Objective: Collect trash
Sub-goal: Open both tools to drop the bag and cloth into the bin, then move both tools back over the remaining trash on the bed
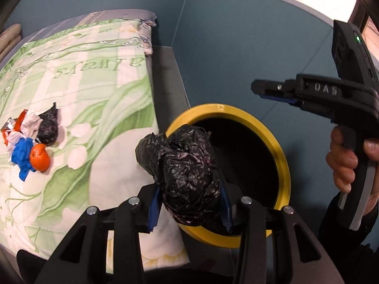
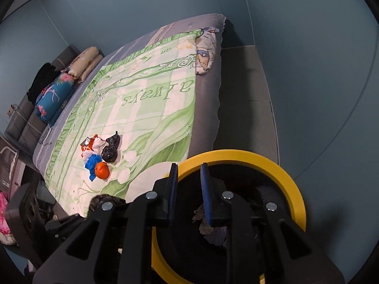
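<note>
- The left gripper [image 1: 189, 203] clamps a crumpled black bag [image 1: 184, 172] at the rim of the yellow bin [image 1: 283, 163].
- The right gripper [image 2: 189, 189] hangs over that bin, jaws parted, holding nothing.
- More trash [image 2: 100, 156] lies piled on the green quilt [image 2: 146, 104]; blue walls [image 2: 118, 7] stand behind.

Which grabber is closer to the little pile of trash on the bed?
Probably the left gripper, though it's close. It holds a black bag over the yellow bin's bed-side rim. The right gripper hangs empty above the bin, both away from the pile.
</note>
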Action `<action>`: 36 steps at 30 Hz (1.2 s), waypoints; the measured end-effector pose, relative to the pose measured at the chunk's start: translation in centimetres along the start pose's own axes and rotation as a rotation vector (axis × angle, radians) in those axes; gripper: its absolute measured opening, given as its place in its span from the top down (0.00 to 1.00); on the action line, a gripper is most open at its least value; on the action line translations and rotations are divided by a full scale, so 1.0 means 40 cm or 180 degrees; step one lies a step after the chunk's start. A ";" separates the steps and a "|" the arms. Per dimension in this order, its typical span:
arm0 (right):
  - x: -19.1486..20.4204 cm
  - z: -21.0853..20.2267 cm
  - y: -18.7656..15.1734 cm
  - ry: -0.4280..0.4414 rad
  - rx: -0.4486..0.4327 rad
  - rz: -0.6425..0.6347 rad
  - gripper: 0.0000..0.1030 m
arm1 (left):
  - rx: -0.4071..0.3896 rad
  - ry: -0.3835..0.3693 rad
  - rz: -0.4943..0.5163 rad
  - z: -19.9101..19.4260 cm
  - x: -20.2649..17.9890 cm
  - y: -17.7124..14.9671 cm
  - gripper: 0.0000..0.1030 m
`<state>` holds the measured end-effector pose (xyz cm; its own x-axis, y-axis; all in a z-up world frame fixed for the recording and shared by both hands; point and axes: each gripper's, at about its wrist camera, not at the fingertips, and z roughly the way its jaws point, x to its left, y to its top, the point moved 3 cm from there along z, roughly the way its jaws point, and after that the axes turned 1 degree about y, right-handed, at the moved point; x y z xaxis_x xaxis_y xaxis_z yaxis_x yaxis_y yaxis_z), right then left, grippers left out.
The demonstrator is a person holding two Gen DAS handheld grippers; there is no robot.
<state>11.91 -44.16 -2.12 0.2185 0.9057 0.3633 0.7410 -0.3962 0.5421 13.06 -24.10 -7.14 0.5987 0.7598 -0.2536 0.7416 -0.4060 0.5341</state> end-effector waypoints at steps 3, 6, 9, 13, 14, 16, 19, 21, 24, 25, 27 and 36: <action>-0.029 -0.010 0.005 0.0012 -0.0034 0.0091 0.82 | 0.0056 -0.0036 0.0046 0.022 -0.021 -0.006 0.57; -0.044 -0.018 0.009 0.0003 -0.0077 0.0127 0.82 | 0.0109 -0.0074 0.0088 0.043 -0.042 -0.010 0.45; -0.056 -0.027 0.012 0.0007 -0.0107 0.0150 0.81 | 0.0106 -0.0063 0.0151 0.047 -0.057 -0.013 0.35; -0.064 -0.028 0.017 -0.0005 -0.0127 0.0176 0.78 | 0.0046 -0.0075 0.0144 0.040 -0.053 -0.009 0.26; -0.063 -0.027 0.018 -0.0005 -0.0128 0.0181 0.76 | 0.0022 -0.0061 0.0136 0.035 -0.048 -0.009 0.25; -0.062 -0.024 0.017 -0.0005 -0.0124 0.0179 0.74 | -0.0014 -0.0019 0.0106 0.025 -0.034 -0.007 0.22; -0.056 -0.020 0.016 0.0005 -0.0108 0.0171 0.70 | -0.0058 0.0055 0.0014 0.016 0.002 0.002 0.19; -0.045 -0.015 0.018 0.0016 -0.0100 0.0158 0.66 | -0.0091 0.0120 -0.0054 0.006 0.030 0.008 0.17; -0.024 -0.005 0.023 0.0025 -0.0080 0.0111 0.62 | -0.0148 0.0263 -0.0135 -0.013 0.088 0.012 0.15; -0.016 0.000 0.024 0.0029 -0.0072 0.0094 0.59 | -0.0165 0.0316 -0.0174 -0.019 0.111 0.014 0.14; 0.004 0.010 0.028 0.0054 -0.0053 0.0060 0.55 | -0.0188 0.0376 -0.0265 -0.030 0.156 0.017 0.14; 0.136 0.095 0.043 0.0176 0.0148 -0.0169 0.43 | -0.0280 0.0685 -0.0659 -0.075 0.370 0.001 0.13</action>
<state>16.81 -39.35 -2.09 0.1436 0.9150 0.3771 0.7796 -0.3393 0.5265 21.05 -11.35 -8.46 0.3528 0.9156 -0.1927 0.8064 -0.1931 0.5590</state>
